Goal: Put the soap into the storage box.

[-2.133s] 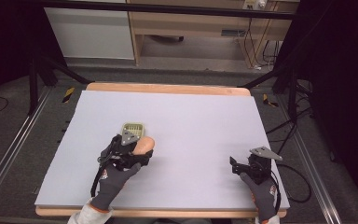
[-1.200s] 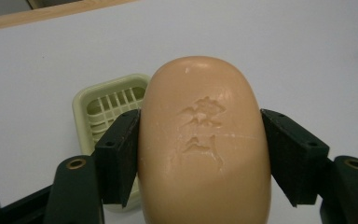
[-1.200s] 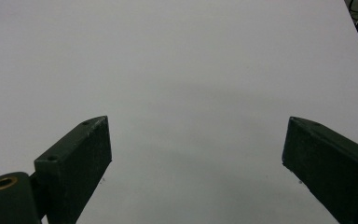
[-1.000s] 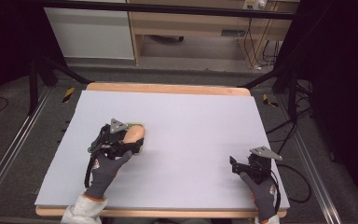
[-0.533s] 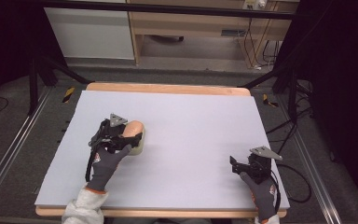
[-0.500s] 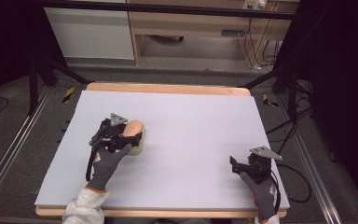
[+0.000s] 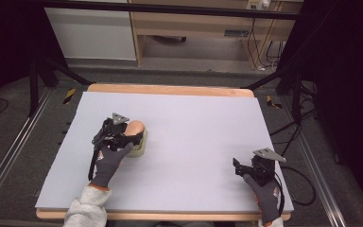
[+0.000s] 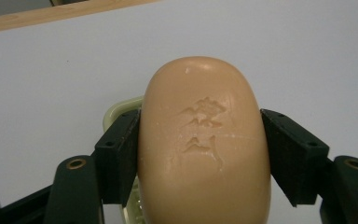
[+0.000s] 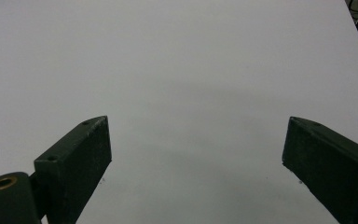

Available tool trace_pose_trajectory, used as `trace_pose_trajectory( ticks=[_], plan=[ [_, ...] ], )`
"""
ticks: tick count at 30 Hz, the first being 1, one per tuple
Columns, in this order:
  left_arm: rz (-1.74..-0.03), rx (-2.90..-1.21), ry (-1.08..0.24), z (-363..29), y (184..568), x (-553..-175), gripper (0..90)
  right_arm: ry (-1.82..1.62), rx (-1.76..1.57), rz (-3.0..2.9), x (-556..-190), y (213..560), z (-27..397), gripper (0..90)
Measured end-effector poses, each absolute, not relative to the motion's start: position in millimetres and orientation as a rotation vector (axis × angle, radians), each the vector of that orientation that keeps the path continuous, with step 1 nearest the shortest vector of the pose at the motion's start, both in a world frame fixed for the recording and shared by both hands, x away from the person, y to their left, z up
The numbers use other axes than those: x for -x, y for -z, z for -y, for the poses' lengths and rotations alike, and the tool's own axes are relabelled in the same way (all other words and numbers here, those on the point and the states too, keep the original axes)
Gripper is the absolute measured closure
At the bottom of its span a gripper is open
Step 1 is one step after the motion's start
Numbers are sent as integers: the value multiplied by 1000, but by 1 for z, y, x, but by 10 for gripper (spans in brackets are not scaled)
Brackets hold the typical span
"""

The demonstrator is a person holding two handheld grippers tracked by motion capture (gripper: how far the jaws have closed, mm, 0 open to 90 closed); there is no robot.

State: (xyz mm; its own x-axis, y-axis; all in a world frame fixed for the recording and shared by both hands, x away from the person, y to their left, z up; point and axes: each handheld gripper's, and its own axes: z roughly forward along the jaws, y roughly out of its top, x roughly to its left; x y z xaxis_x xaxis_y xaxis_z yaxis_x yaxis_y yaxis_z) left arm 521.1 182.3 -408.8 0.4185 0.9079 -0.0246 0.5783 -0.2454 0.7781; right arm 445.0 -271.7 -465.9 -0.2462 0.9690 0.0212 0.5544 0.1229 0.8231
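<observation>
The bar of soap [image 8: 205,149] looks waxy and smooth, tan, with a soft sheen and characters pressed into its top. Under it the soap dish [image 8: 116,109] seems pale green plastic, slightly glossy. The left gripper [image 8: 200,140] has matt black plastic jaws with brass-coloured screw inserts; the right gripper [image 9: 196,163] has the same dull black finish. The table [image 7: 170,90] has a light wooden edge, covered by a matt, pale grey sheet [image 7: 203,123], smooth and unmarked. The gloves [image 7: 108,163] look like grey knitted cloth
</observation>
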Motion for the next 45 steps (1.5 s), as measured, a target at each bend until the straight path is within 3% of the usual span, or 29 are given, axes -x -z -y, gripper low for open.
trace_pose_trajectory(
  ticks=[45],
  plan=[
    [-1321,-2007,-569,-184,445,-541,317,-996,-1464,-1883,-446,467,269,82]
  ],
)
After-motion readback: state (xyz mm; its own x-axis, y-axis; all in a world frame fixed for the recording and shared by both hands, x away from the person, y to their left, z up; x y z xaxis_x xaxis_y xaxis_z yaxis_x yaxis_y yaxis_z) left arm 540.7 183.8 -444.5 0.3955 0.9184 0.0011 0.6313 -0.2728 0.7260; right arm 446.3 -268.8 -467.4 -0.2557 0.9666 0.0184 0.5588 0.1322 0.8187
